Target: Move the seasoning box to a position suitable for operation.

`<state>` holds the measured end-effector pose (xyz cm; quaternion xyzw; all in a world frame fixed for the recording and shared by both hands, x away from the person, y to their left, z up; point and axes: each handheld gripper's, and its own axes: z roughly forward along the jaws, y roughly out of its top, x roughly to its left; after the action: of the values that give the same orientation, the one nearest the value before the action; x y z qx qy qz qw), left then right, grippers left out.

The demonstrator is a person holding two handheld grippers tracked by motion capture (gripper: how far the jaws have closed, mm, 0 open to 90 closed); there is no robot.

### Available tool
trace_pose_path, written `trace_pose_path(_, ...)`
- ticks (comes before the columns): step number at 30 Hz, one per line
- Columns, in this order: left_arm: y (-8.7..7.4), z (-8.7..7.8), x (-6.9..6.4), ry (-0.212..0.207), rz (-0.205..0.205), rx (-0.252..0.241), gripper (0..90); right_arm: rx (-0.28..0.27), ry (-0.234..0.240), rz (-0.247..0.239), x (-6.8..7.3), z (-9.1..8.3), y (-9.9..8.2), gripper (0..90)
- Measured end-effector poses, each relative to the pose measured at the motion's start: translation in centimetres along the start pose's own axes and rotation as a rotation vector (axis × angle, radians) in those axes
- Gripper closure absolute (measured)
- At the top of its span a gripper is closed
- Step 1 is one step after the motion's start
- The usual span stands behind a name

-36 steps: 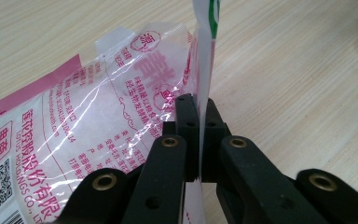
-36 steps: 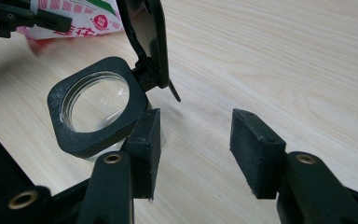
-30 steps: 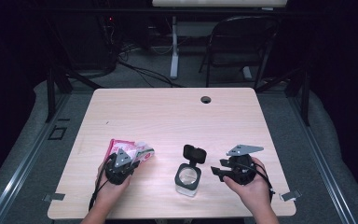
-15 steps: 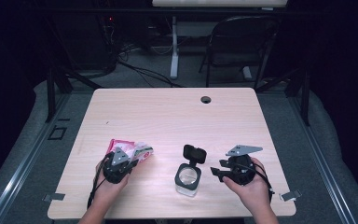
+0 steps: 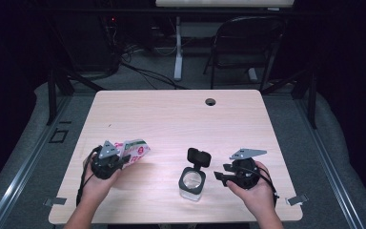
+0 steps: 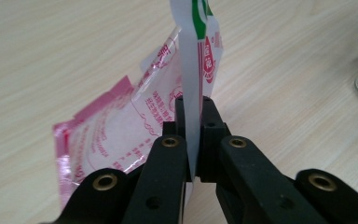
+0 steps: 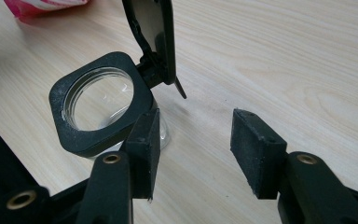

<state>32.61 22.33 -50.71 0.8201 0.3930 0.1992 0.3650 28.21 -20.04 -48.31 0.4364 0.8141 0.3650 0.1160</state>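
My left gripper [image 6: 193, 105] is shut on the edge of a white packet with green and red print [image 6: 200, 42], which stands up between the jaws. A pink and clear packet [image 6: 112, 135] lies on the table beneath it. In the high view the left gripper [image 5: 123, 157] holds the packet [image 5: 136, 149] at the table's front left. My right gripper [image 7: 198, 144] is open beside a clear container with a black square rim [image 7: 100, 100]. The container's flip lid [image 7: 154, 32] stands open. From above, the right gripper [image 5: 220, 175] sits just right of the container [image 5: 191, 181].
The light wooden table [image 5: 181, 119] has a round cable hole [image 5: 210, 101] near its far edge. A black folding chair [image 5: 248, 43] and cables stand on the floor beyond. The person's hands come in at the front edge.
My left gripper has risen and shifted a little left, lifting the white packet off the table. The right gripper and the container have stayed put.
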Motion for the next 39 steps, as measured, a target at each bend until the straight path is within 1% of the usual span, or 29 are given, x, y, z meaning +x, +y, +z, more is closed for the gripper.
trace_pose_path(2,0.6,-0.9,0.7,0.012,0.006,-0.008,90.0,0.002,0.005,0.002,0.1,0.0,0.1,52.7)
trace_pose_path(3,0.6,-0.9,0.7,0.012,0.006,-0.008,90.0,0.006,0.005,-0.001,0.1,0.0,0.1,52.7)
trace_pose_path(4,1.1,-1.7,1.3,0.026,0.01,-0.023,90.0,0.011,0.005,-0.005,0.1,0.0,0.1,52.7)
trace_pose_path(5,1.1,-1.7,1.3,0.026,0.01,-0.023,90.0,0.011,0.005,-0.005,0.1,0.0,0.1,52.7)
trace_pose_path(6,1.6,-2.6,1.8,0.039,0.016,-0.037,90.0,0.006,0.002,0.0,0.2,0.1,0.1,52.7)
trace_pose_path(8,2.2,-3.6,2.2,0.056,0.028,-0.051,90.0,0.006,0.002,0.0,0.3,0.2,0.1,52.7)
trace_pose_path(9,2.2,-3.6,2.2,0.056,0.028,-0.051,90.0,0.006,0.002,0.0,0.3,0.2,0.1,52.7)
trace_pose_path(10,3.0,-4.9,2.7,0.085,0.036,-0.075,90.0,0.004,0.004,-0.003,0.3,0.1,0.1,52.7)
trace_pose_path(11,3.5,-5.6,2.8,0.094,0.039,-0.083,90.0,0.008,0.005,-0.008,0.2,0.1,0.1,52.7)
trace_pose_path(13,4.5,-7.1,3.0,0.129,0.067,-0.085,90.0,-0.002,0.006,-0.005,0.2,0.0,0.1,52.7)
trace_pose_path(16,5.3,-8.5,3.0,0.133,0.088,-0.094,90.0,-0.003,0.007,0.004,0.1,-0.2,0.2,52.7)
trace_pose_path(17,5.5,-8.7,3.0,0.127,0.086,-0.104,90.0,-0.01,0.007,0.001,0.1,-0.2,0.2,52.7)
trace_pose_path(18,5.7,-9.1,2.8,0.112,0.089,-0.112,90.0,-0.012,0.009,0.002,0.1,-0.2,0.2,52.7)
trace_pose_path(20,5.8,-9.2,2.6,0.108,0.093,-0.116,90.0,-0.008,0.009,-0.004,0.0,-0.3,0.2,52.7)
trace_pose_path(21,6.0,-9.4,2.2,0.093,0.099,-0.126,90.0,-0.014,0.009,0.0,0.1,-0.3,0.2,52.7)
trace_pose_path(22,6.2,-9.3,1.7,0.088,0.116,-0.124,90.0,-0.016,0.008,0.003,0.1,-0.4,0.3,52.7)
trace_pose_path(23,6.2,-9.3,1.7,0.088,0.116,-0.124,90.0,-0.016,0.008,0.003,0.1,-0.4,0.3,52.7)
trace_pose_path(24,6.4,-9.1,1.3,0.074,0.123,-0.124,90.0,-0.022,0.008,0.001,0.1,-0.5,0.3,52.8)
trace_pose_path(25,6.4,-9.1,1.3,0.074,0.123,-0.124,90.0,-0.022,0.008,0.001,0.1,-0.5,0.3,52.8)
trace_pose_path(26,6.4,-8.7,1.2,0.063,0.122,-0.124,90.0,-0.014,0.007,0.001,0.0,-0.6,0.3,52.7)
trace_pose_path(29,6.4,-8.4,1.2,0.053,0.118,-0.121,90.0,-0.019,0.01,0.005,0.0,-0.6,0.3,52.8)
trace_pose_path(31,6.4,-8.0,1.3,0.037,0.108,-0.11,90.0,-0.024,0.012,0.012,0.0,-0.6,0.3,53.4)
trace_pose_path(33,6.4,-7.8,1.3,0.019,0.099,-0.112,90.0,-0.02,0.014,0.009,-0.2,-0.7,0.3,54.5)
trace_pose_path(35,6.5,-7.7,1.2,0.013,0.102,-0.112,90.0,-0.02,0.014,0.01,-0.2,-0.7,0.3,54.9)
trace_pose_path(37,6.7,-7.4,0.9,0.001,0.102,-0.111,90.0,-0.015,0.019,0.015,-0.2,-0.8,0.3,55.7)
trace_pose_path(38,6.9,-7.1,0.5,-0.017,0.109,-0.113,90.0,-0.022,0.021,0.016,-0.2,-0.8,0.3,56.1)
trace_pose_path(39,7.0,-7.0,0.3,-0.024,0.114,-0.111,90.0,-0.021,0.023,0.012,-0.2,-0.8,0.4,56.9)
